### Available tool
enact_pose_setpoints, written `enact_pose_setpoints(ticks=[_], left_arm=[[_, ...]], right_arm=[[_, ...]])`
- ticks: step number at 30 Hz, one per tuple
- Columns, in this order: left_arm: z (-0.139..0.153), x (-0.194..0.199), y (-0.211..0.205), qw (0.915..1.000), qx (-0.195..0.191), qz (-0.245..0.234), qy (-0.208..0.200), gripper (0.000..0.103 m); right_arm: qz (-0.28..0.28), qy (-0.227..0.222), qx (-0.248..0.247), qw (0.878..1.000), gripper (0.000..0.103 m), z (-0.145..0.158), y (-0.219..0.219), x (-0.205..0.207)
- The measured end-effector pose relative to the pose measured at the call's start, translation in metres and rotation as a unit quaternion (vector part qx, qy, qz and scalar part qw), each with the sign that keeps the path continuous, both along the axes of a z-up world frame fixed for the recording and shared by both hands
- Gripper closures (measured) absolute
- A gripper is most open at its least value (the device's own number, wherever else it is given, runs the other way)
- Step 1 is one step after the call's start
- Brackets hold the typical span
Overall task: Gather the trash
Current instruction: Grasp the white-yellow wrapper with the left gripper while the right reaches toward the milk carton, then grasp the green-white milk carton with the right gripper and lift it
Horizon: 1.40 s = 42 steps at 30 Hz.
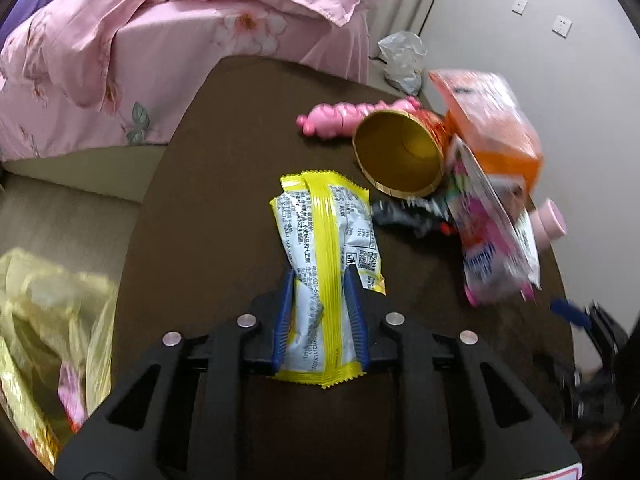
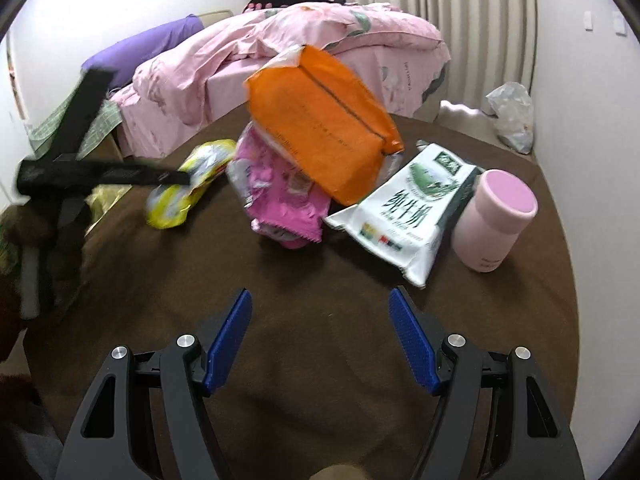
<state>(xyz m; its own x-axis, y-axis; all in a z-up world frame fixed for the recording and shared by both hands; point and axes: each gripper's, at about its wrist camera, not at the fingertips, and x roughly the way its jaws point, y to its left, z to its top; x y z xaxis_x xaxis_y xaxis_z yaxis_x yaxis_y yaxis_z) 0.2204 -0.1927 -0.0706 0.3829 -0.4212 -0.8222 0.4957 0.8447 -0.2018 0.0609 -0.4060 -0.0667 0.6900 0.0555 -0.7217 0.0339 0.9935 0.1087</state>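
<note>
My left gripper (image 1: 319,274) is shut on a yellow and white snack wrapper (image 1: 324,240) and holds it above the brown table (image 1: 224,184); the wrapper also shows in the right wrist view (image 2: 188,184). My right gripper (image 2: 320,300) is open and empty above the table's near side. Ahead of it lie a pink wrapper (image 2: 280,196), an orange packet (image 2: 324,120) on top of it, and a white and green milk bag (image 2: 408,212). A gold paper cup (image 1: 400,152) lies on its side.
A yellow trash bag (image 1: 48,320) sits left of the table. A pink cup (image 2: 496,220) stands at the right, a pink toy (image 1: 344,114) at the far side. A bed with pink bedding (image 2: 320,36) is beyond. A white plastic bag (image 2: 512,116) lies on the floor.
</note>
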Motion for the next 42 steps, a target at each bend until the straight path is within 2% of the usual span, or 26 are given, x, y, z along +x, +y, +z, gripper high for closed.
enact_pose_setpoints(ticks=[4,7,11,14,18,20,28,30,31,33,37,40,42], left_arm=[[0.0,-0.023,0.021,0.9999,0.004,-0.001,0.013,0.078],[-0.003,-0.04,0.035,0.9998,0.005,0.011,0.015,0.078],[-0.003,-0.06,0.044,0.9998,0.007,0.02,0.007,0.078],[-0.003,-0.068,0.05,0.9997,0.004,0.023,0.012,0.076],[-0.002,-0.079,0.053,0.9998,0.011,0.015,0.009,0.076],[-0.002,-0.082,0.053,0.9998,0.008,0.012,0.01,0.076],[0.001,-0.088,0.055,0.9999,-0.003,0.007,0.014,0.076],[0.002,-0.087,0.055,0.9998,-0.005,0.008,0.016,0.076],[0.002,-0.088,0.055,0.9998,-0.005,0.008,0.017,0.076],[0.003,-0.09,0.055,0.9998,-0.005,0.006,0.016,0.076],[0.004,-0.091,0.054,0.9999,-0.004,0.003,0.015,0.076],[0.005,-0.093,0.051,0.9999,-0.001,0.001,0.013,0.076],[0.006,-0.094,0.05,0.9999,0.001,0.0,0.011,0.076]], right_arm=[[-0.03,-0.013,-0.021,0.999,0.036,0.007,-0.003,0.003],[-0.077,-0.039,-0.026,0.996,0.036,0.015,-0.012,0.012],[-0.151,-0.035,0.015,0.988,0.036,0.011,-0.035,0.047],[-0.185,-0.024,0.039,0.982,0.036,0.004,-0.046,0.066],[-0.185,-0.002,0.059,0.981,0.036,-0.008,-0.045,0.077],[-0.179,-0.001,0.049,0.983,0.041,-0.011,-0.041,0.076],[-0.132,0.02,0.046,0.99,0.044,-0.009,-0.038,0.047],[-0.124,0.039,0.04,0.991,0.074,-0.007,-0.036,0.032],[-0.11,0.05,0.053,0.991,0.079,-0.007,-0.036,0.023],[-0.099,0.069,0.066,0.99,0.079,-0.007,-0.037,0.009],[-0.113,0.079,0.04,0.99,0.079,-0.007,-0.039,-0.016],[-0.136,0.052,0.046,0.988,0.078,-0.003,-0.045,-0.022],[-0.143,0.025,0.067,0.987,0.069,-0.001,-0.047,-0.015]])
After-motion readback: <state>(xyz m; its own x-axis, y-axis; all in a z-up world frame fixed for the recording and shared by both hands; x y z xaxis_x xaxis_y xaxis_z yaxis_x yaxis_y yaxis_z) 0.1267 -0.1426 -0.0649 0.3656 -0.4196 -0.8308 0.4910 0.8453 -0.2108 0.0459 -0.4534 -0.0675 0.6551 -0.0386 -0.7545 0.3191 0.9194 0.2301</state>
